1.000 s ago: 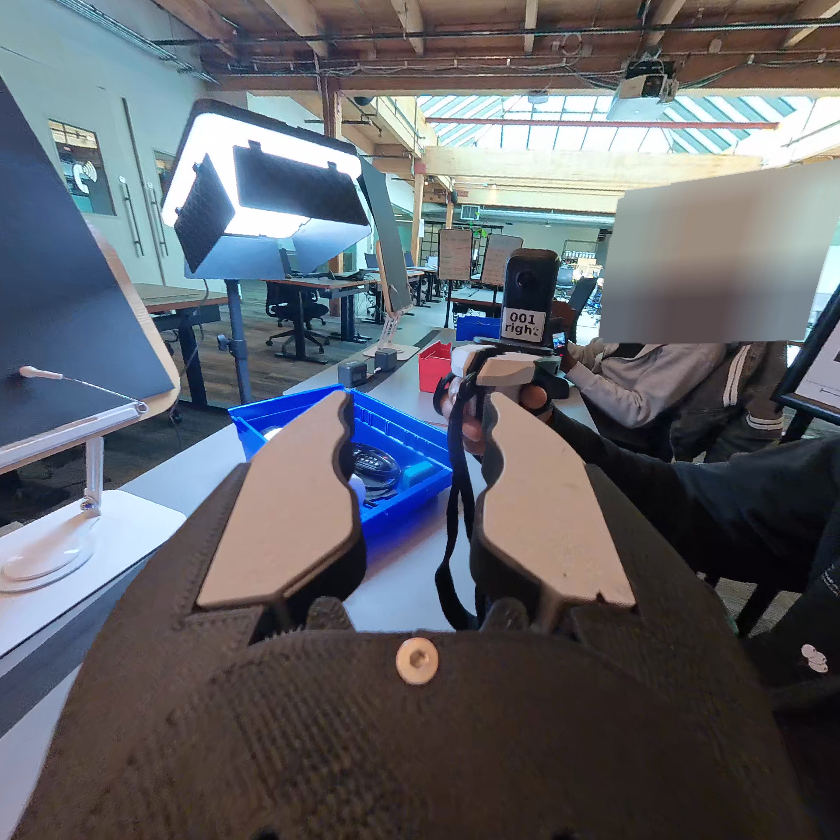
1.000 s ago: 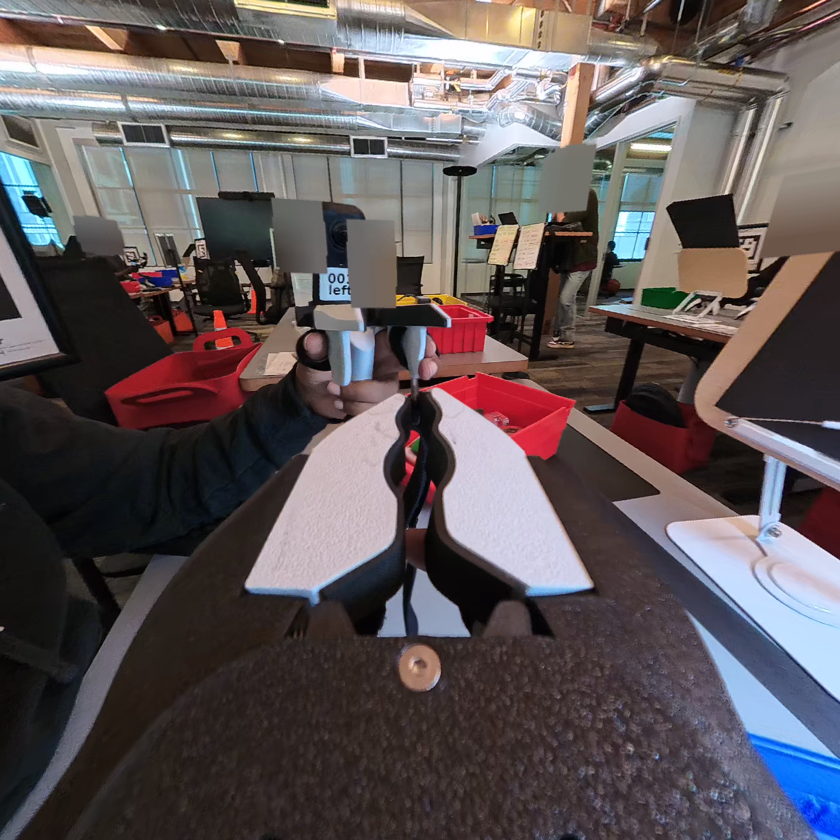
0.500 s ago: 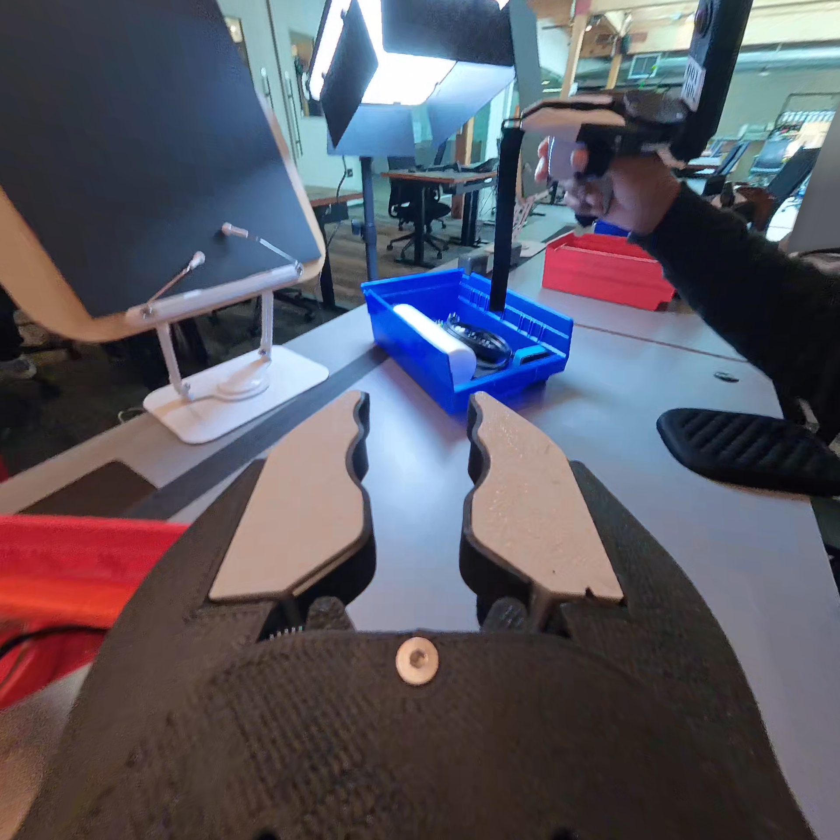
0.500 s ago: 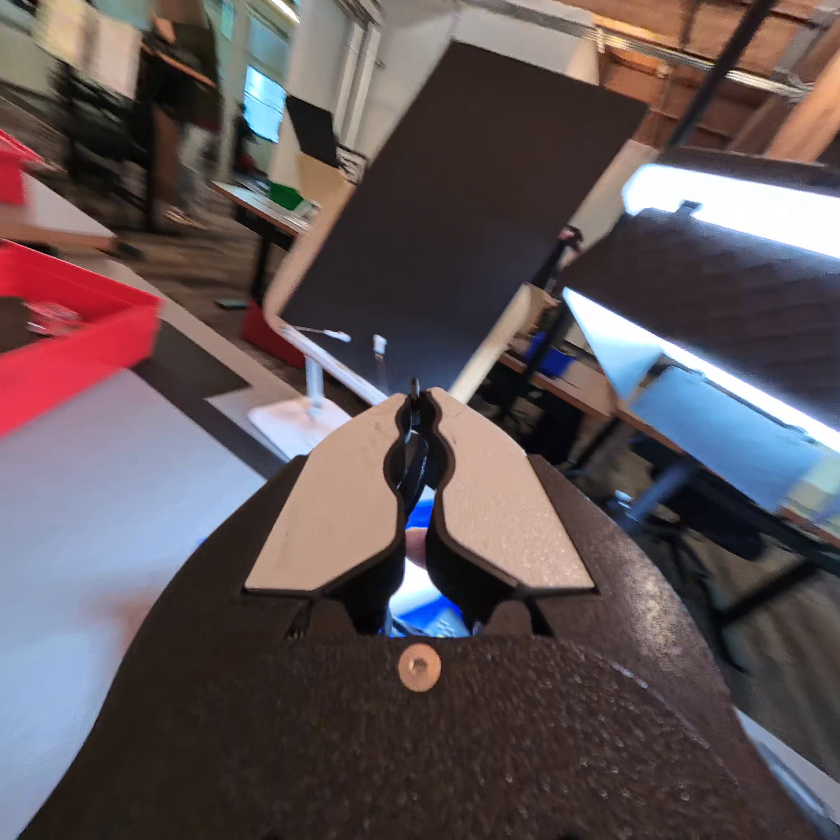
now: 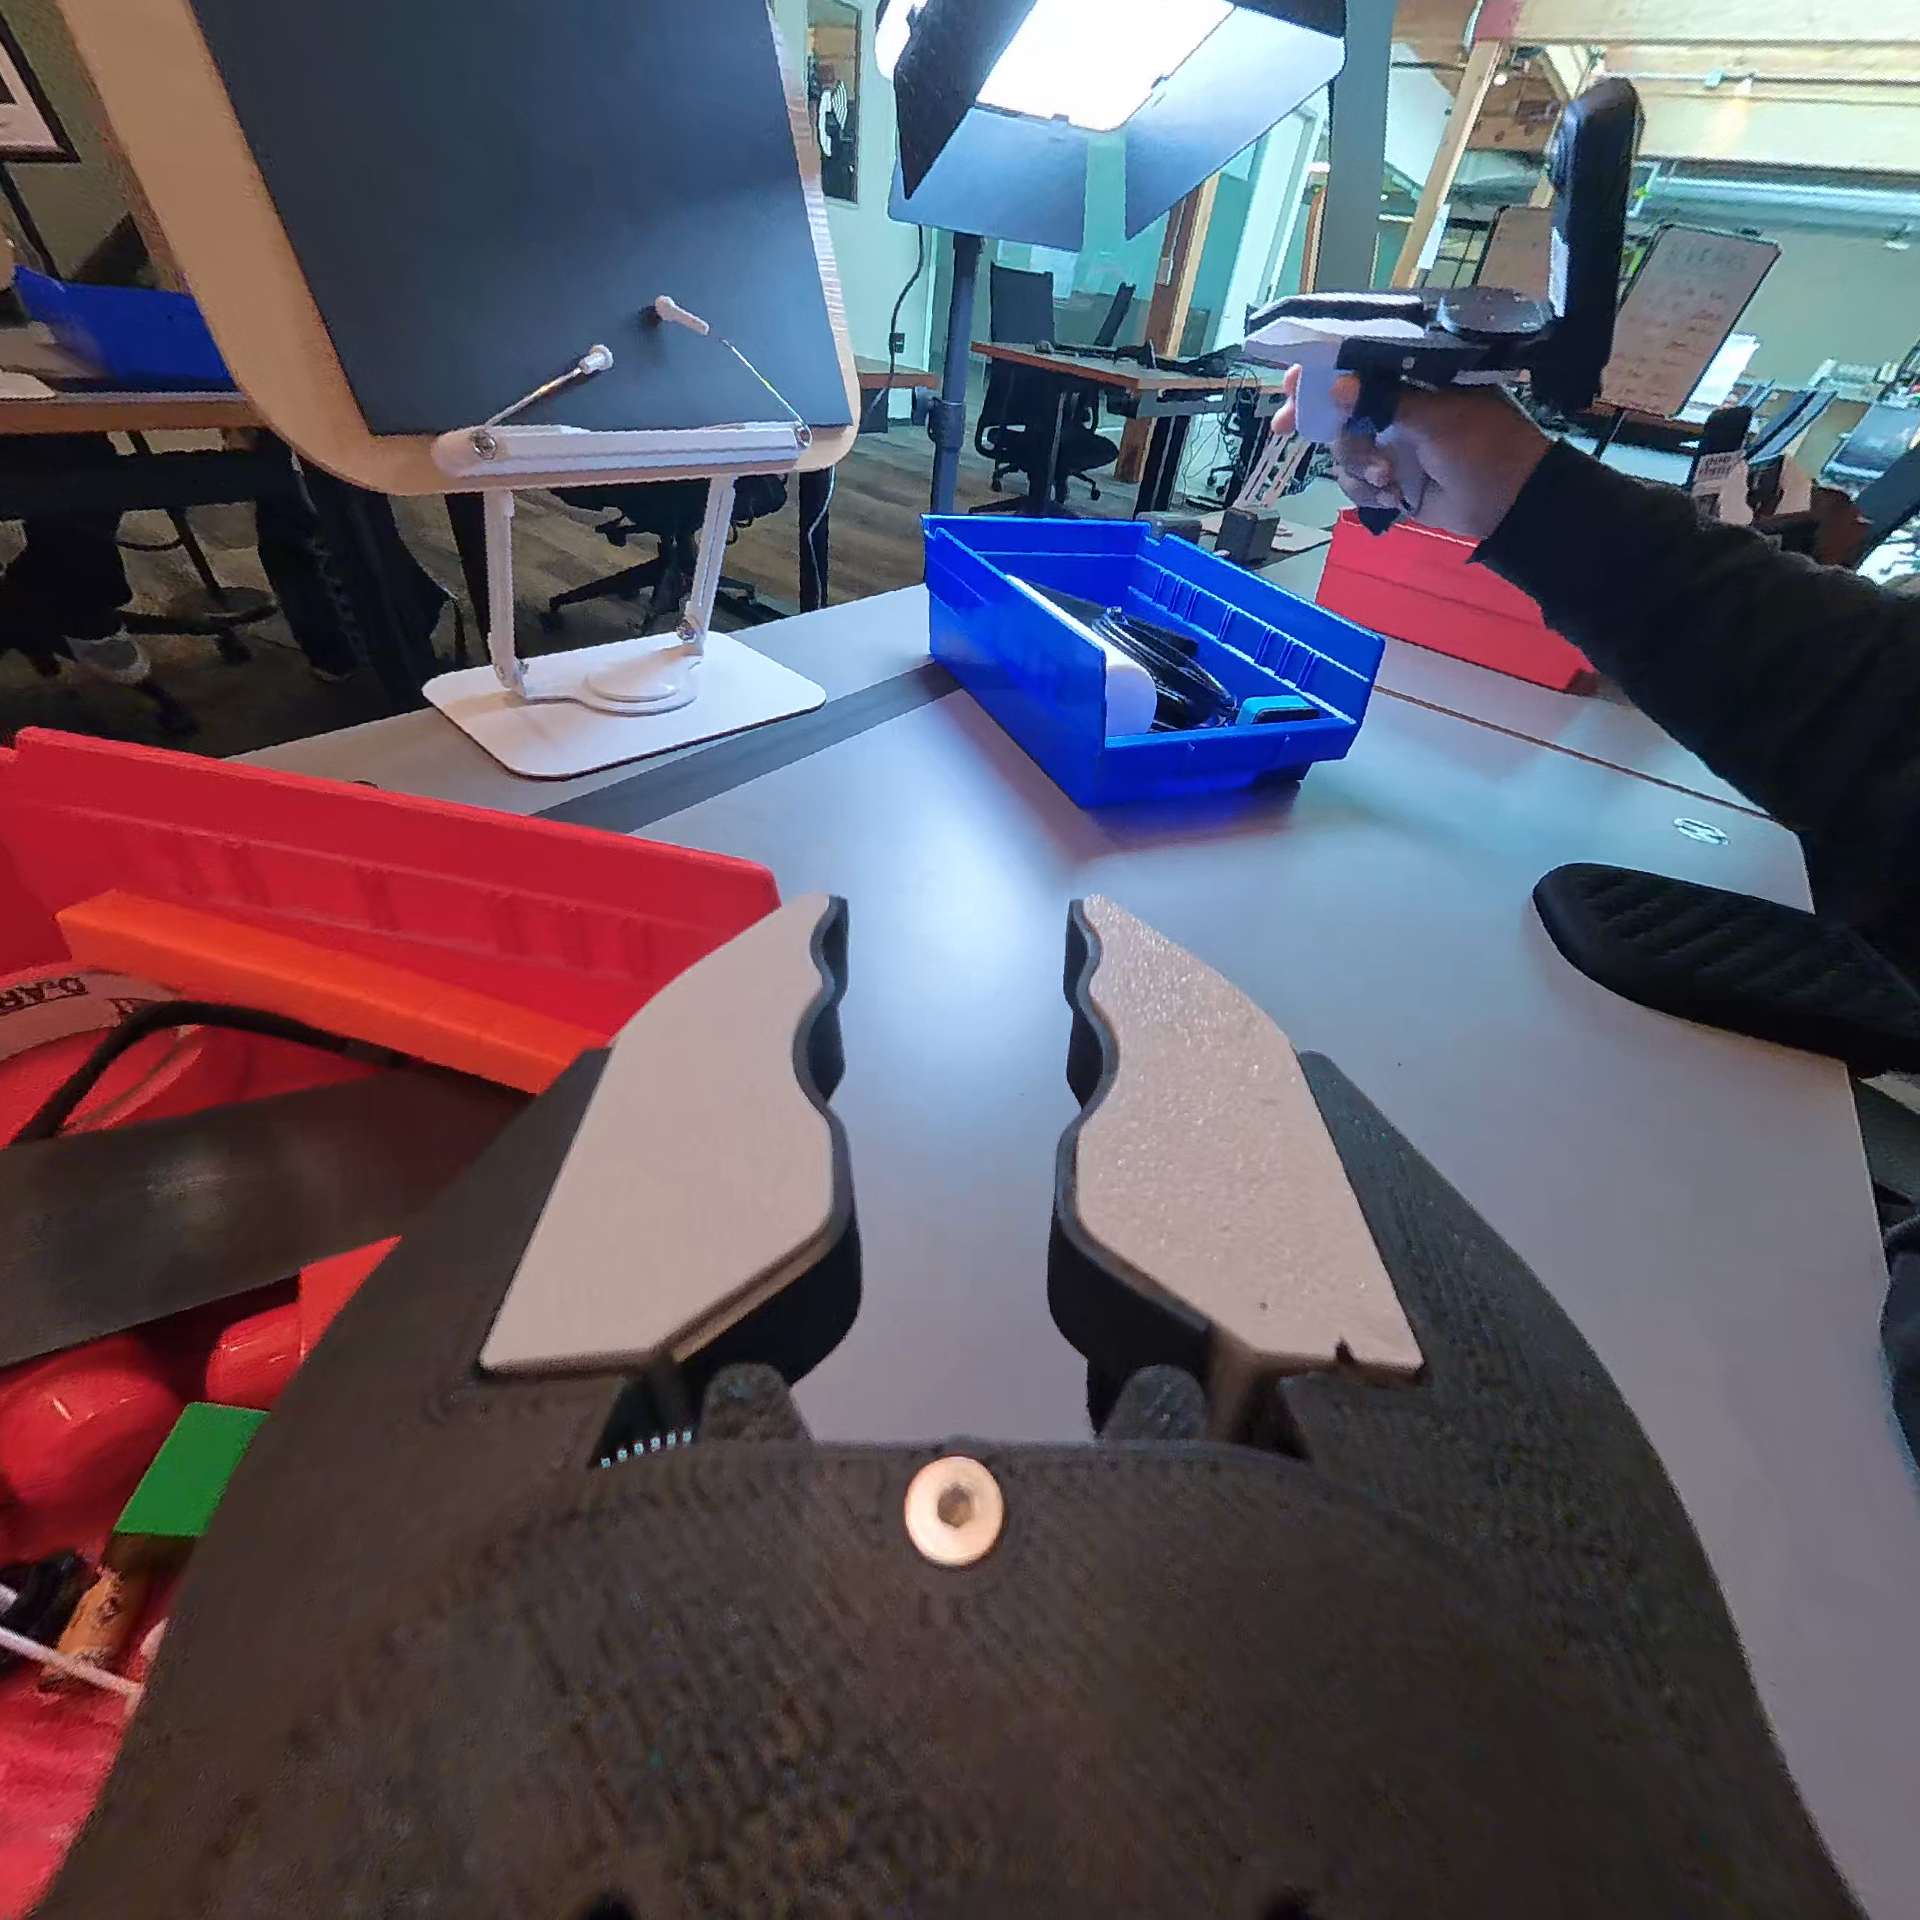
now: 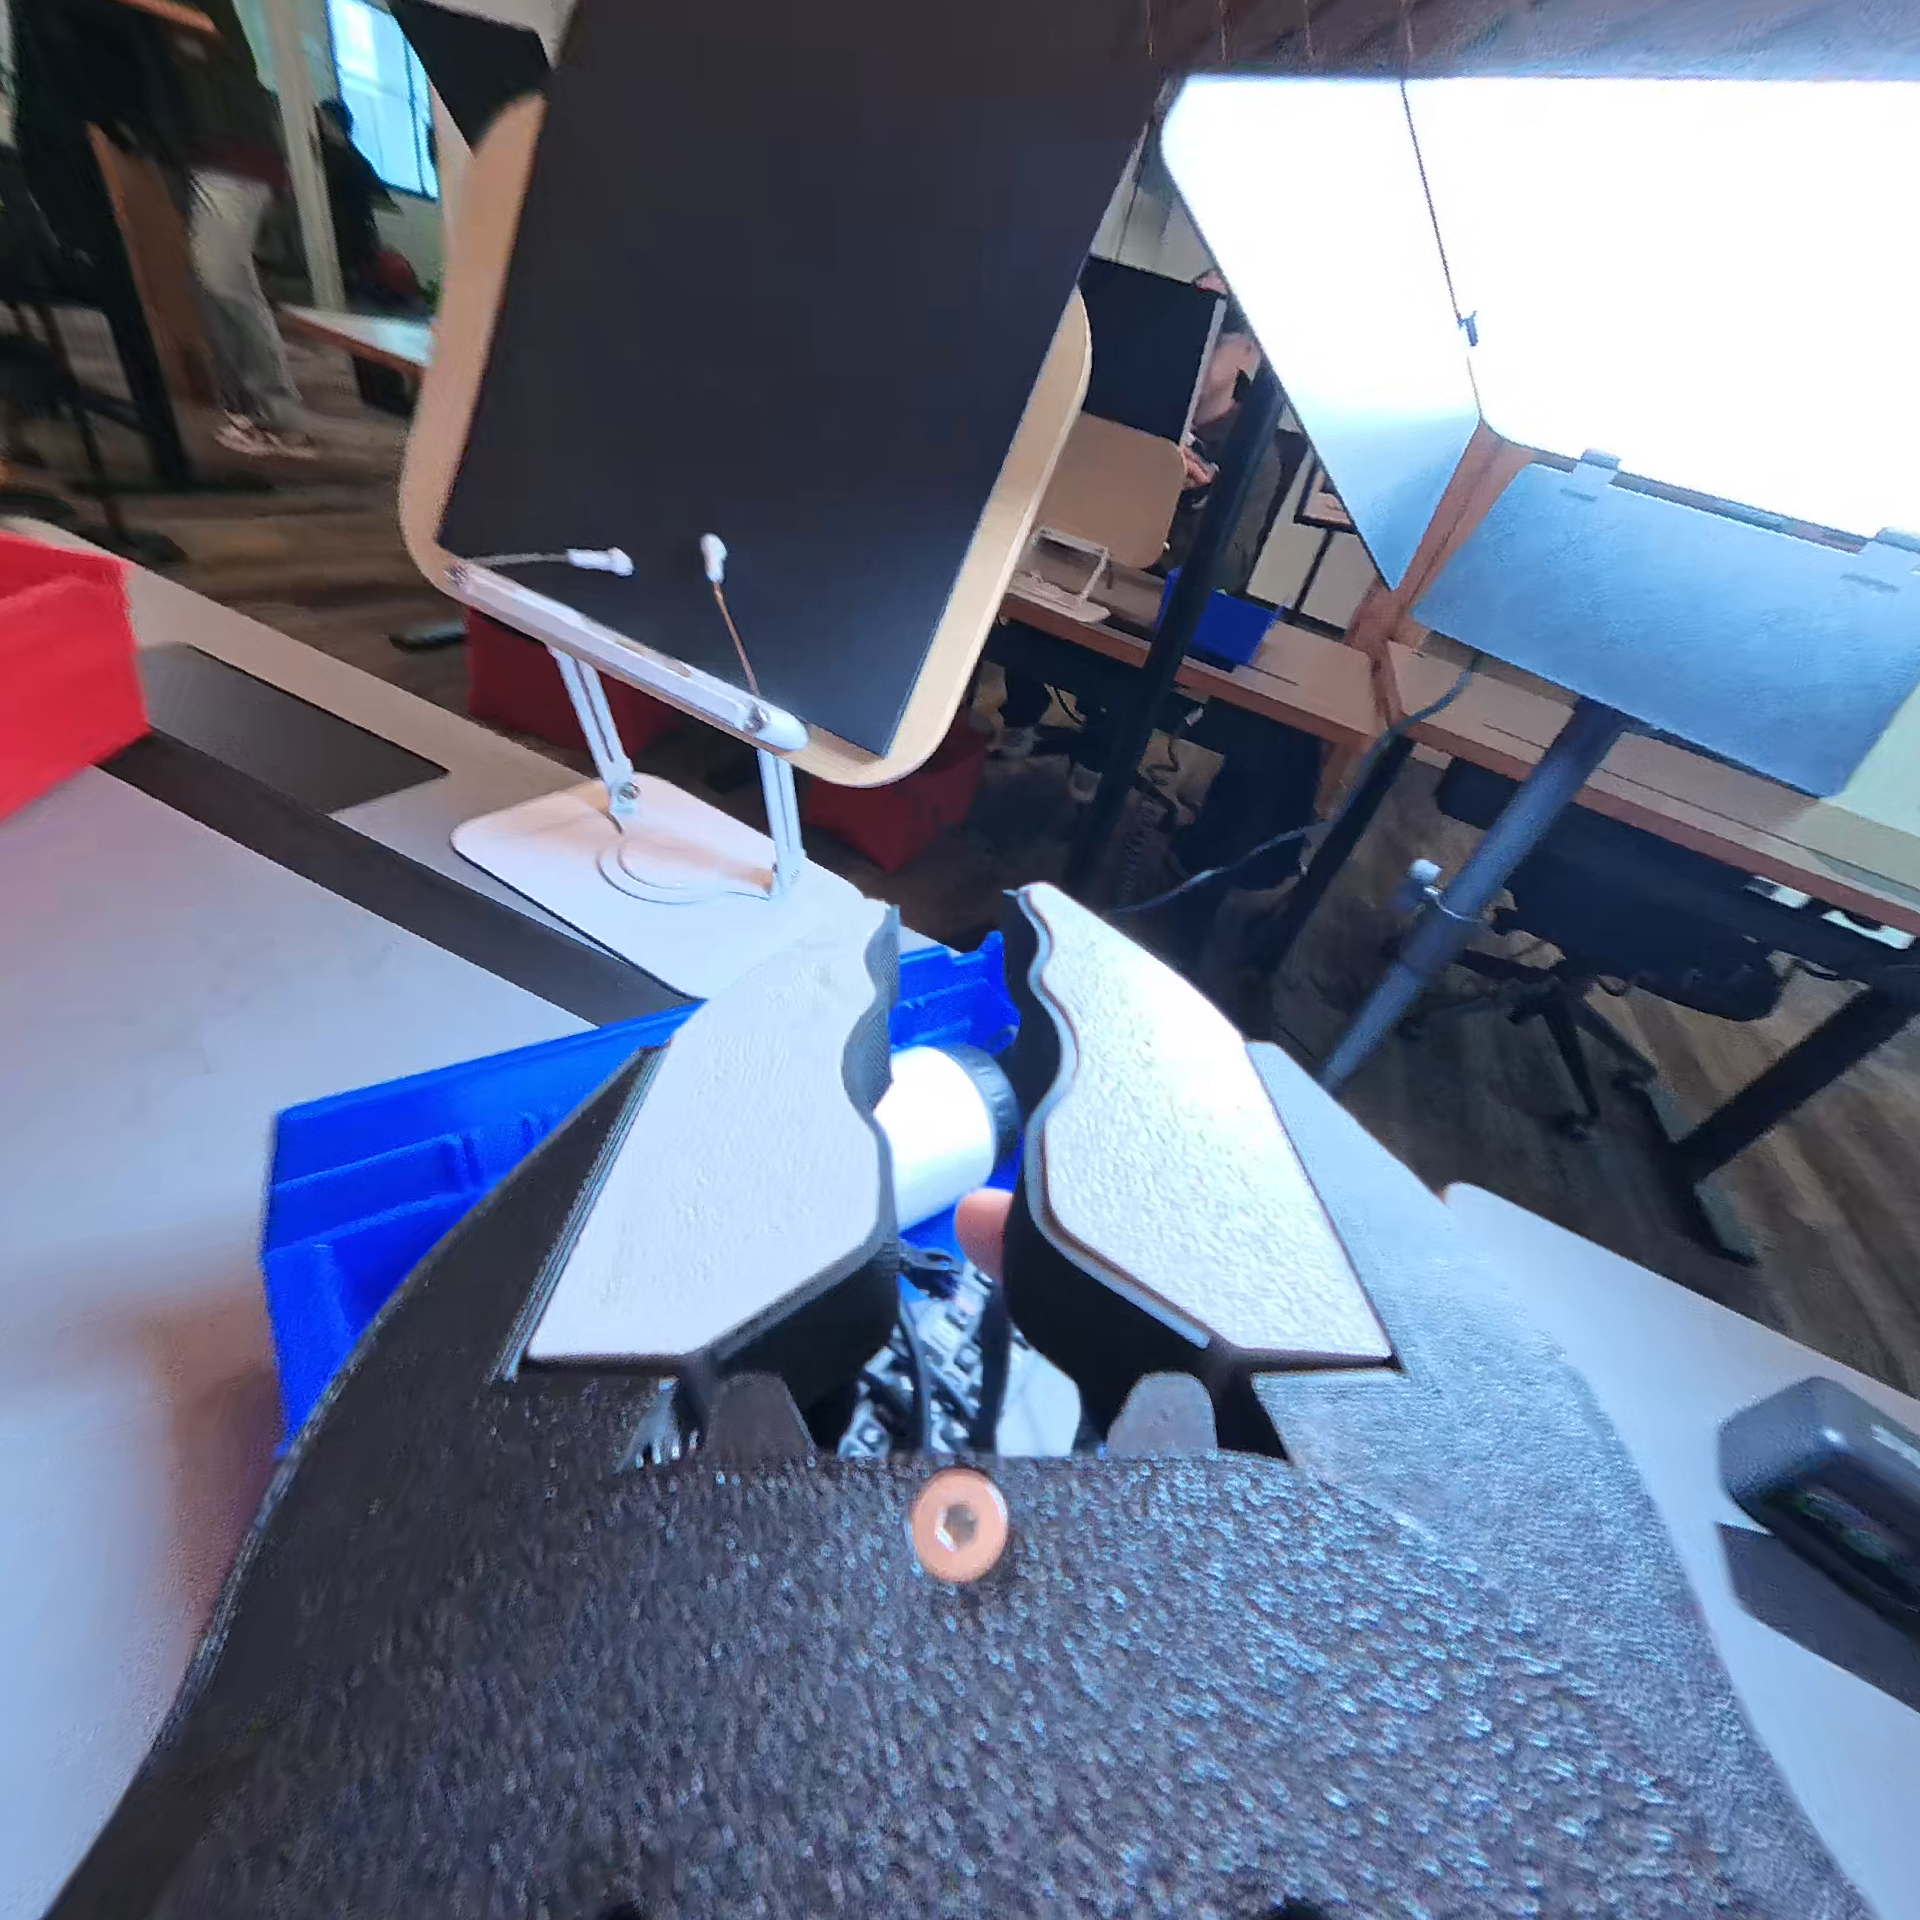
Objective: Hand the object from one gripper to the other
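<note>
Grey table (image 5: 1299, 1039) with one blue bin (image 5: 1143, 665), two red bins (image 5: 395, 873), both hand-held grippers (image 5: 951, 977) (image 6: 951, 971) spread, empty

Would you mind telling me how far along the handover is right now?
Seemingly done: the left tool is open and empty over the table. In hand: the right tool is open above the blue bin, a black strap under it. Left: perhaps only pulling away.

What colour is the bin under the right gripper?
Blue bin, clearest in the left wrist view.
</note>
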A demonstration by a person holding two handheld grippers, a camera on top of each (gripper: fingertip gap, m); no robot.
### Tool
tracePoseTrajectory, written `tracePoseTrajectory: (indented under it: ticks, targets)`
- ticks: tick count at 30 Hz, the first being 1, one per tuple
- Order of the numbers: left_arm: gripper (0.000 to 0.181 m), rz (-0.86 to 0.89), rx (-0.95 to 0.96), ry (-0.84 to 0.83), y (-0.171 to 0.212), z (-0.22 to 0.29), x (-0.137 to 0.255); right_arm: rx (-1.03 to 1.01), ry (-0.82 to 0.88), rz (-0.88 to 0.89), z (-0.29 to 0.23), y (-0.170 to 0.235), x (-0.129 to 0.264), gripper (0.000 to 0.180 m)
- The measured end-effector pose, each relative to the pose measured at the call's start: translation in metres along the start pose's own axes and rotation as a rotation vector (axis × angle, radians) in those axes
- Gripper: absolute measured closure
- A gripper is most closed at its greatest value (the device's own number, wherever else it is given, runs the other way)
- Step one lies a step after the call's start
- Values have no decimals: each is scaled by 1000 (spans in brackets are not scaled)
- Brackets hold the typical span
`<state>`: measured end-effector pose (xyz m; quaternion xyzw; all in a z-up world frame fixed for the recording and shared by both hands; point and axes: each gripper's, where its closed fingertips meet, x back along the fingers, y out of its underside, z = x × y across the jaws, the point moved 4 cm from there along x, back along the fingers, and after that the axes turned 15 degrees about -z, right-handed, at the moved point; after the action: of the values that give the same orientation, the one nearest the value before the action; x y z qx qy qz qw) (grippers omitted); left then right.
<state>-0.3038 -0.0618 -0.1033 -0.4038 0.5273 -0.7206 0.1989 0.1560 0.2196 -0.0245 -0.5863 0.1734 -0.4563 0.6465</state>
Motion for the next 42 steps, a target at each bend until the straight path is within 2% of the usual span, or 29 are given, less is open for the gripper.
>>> tracePoseTrajectory:
  ticks: [5, 9, 14, 19, 23, 28, 32, 37, 42]
  targets:
    - [141, 23, 7, -28, 1, -5, 5, -111, -106, 122, -30, 3, 36, 155]
    - [144, 30, 18, -77, 2, -14, 13, -208, -216, 184, -70, 21, 65, 151]
    - [146, 20, 9, -191, -1, -32, 31, -231, -301, 154, -119, 58, 86, 149]
    - [149, -53, 22, -309, -2, -62, 45, -188, -326, 116, -145, 88, 84, 149]
    - [151, -288, -141, -402, -1, -94, 42, -177, -368, 126, -153, 93, 77, 150]
    - [149, -789, -487, -517, 12, -136, 23, -171, -405, 106, -161, 101, 71, 151]
    - [146, -1136, -721, -494, 33, -163, 3, -179, -413, 84, -161, 108, 67, 153]
    - [145, -1305, -865, -405, 58, -175, -21, -185, -409, 73, -159, 113, 65, 156]
    - [148, -1336, -943, -385, 65, -183, -35, -192, -414, 62, -158, 117, 63, 158]
